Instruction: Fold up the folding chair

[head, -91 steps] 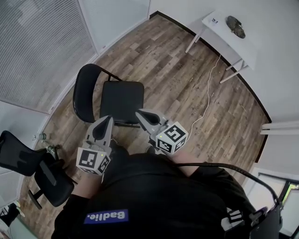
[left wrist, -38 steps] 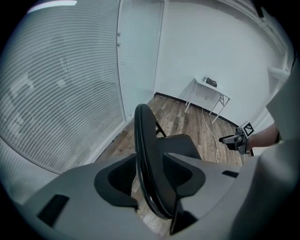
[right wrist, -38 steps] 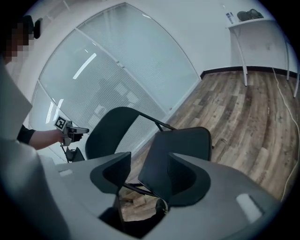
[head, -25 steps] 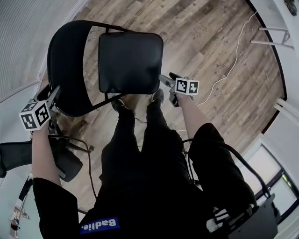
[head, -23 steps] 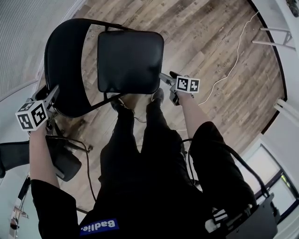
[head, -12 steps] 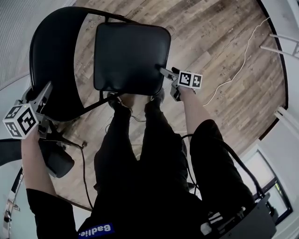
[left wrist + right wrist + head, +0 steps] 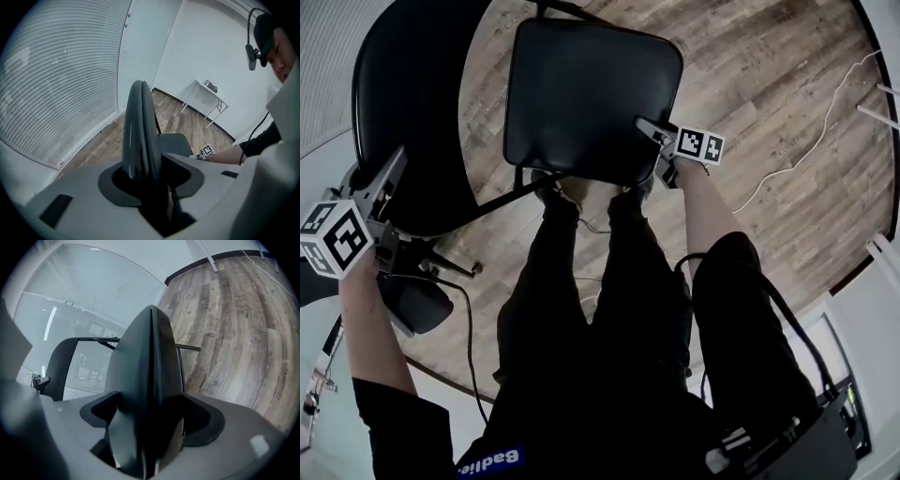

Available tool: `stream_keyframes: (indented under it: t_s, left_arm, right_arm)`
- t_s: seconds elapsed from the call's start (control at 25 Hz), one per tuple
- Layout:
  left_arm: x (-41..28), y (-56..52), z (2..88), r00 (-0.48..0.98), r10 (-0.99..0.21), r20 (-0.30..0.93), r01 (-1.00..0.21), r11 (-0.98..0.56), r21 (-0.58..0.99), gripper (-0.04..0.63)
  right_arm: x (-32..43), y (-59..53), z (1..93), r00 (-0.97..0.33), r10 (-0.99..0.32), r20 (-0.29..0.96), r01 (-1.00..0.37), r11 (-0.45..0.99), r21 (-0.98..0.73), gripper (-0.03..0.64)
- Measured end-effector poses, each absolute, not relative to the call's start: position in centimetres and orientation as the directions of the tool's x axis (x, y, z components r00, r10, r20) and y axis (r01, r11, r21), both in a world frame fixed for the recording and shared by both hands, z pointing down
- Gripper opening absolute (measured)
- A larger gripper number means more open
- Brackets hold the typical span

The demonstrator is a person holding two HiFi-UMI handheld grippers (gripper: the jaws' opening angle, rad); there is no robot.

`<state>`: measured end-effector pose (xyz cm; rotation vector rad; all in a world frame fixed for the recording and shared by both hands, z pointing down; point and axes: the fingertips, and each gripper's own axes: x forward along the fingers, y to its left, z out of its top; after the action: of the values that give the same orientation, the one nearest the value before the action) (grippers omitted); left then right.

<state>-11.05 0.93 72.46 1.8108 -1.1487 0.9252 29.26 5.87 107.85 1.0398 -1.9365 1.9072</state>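
Note:
The black folding chair stands unfolded, its padded seat at top centre and its curved backrest to the left. My left gripper is at the backrest's near edge. In the left gripper view the backrest's rim runs down between the jaws, which have just been closing and press on it. My right gripper is at the seat's near right corner. In the right gripper view the seat's edge lies between the jaws, which have just been opening and stand wide.
A person's dark-trousered legs stand just in front of the chair. A black office chair's base with a cable sits at lower left. A white cord trails over the wooden floor. A white table stands by the far wall.
The right gripper has dropped onto the seat's near right corner. The left gripper has sunk a little along the backrest's edge. The chair now fills more of the head view.

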Motion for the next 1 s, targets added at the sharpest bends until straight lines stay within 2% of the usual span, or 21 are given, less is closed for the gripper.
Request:
stream_keyframes:
  t_s: [0.52,1.0]
  left_arm:
    - [-10.9,1.2,72.4,0.329,-0.344,0.879,-0.933,-0.261,0.248,0.118]
    - [-9.1,-0.2,69.6,0.291,-0.372,0.881,-0.940,-0.283,0.191,0.104]
  right_arm:
    - [29.4,5.3,107.6,-0.711,-0.388,0.587,-0.560,-0.194,-0.806,0.399]
    - [27.7,5.1,104.0,-0.737,-0.318,0.596,-0.585,-0.140,-0.799,0.380]
